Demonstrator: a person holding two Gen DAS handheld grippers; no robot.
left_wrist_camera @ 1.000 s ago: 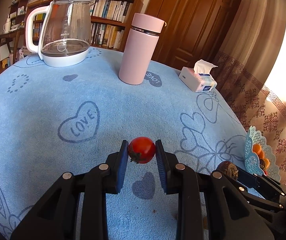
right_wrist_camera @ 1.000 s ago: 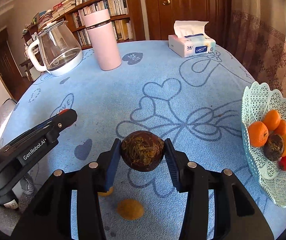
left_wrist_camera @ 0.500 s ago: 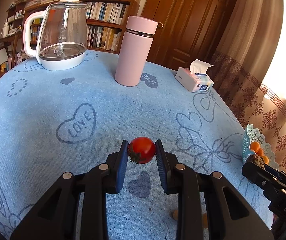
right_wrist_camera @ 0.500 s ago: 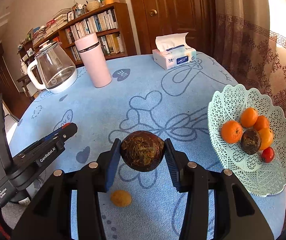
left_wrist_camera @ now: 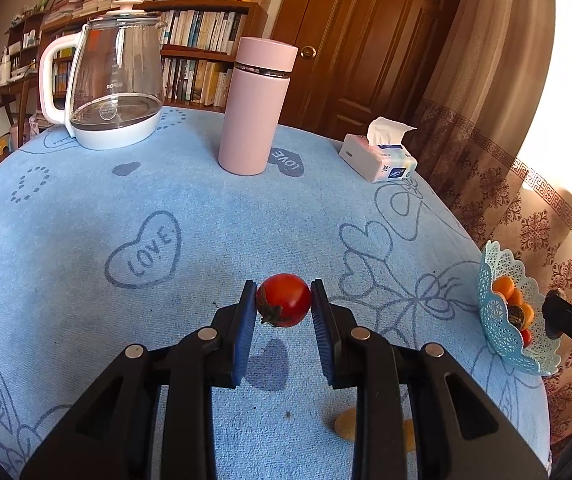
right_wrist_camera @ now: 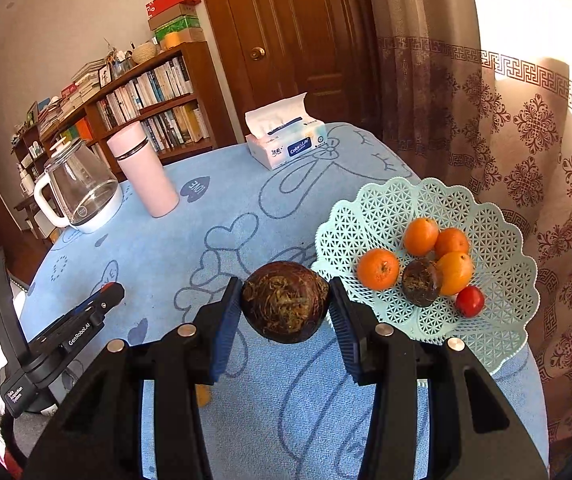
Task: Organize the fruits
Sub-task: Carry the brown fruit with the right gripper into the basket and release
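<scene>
Now the right gripper (right_wrist_camera: 286,308), its fingers clamped on the dark fruit (right_wrist_camera: 285,307), has swung close to the basket (right_wrist_camera: 498,344), so drop-off looks near, while the left gripper (left_wrist_camera: 284,300) still pinches the tomato (left_wrist_camera: 285,299) above the surface (left_wrist_camera: 206,216).

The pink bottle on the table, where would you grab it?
Grip the pink bottle around its straight middle, coming in level from the front. It stands upright, tall and round, and the cloth before it is bare; the glass kettle stands well apart.
</scene>
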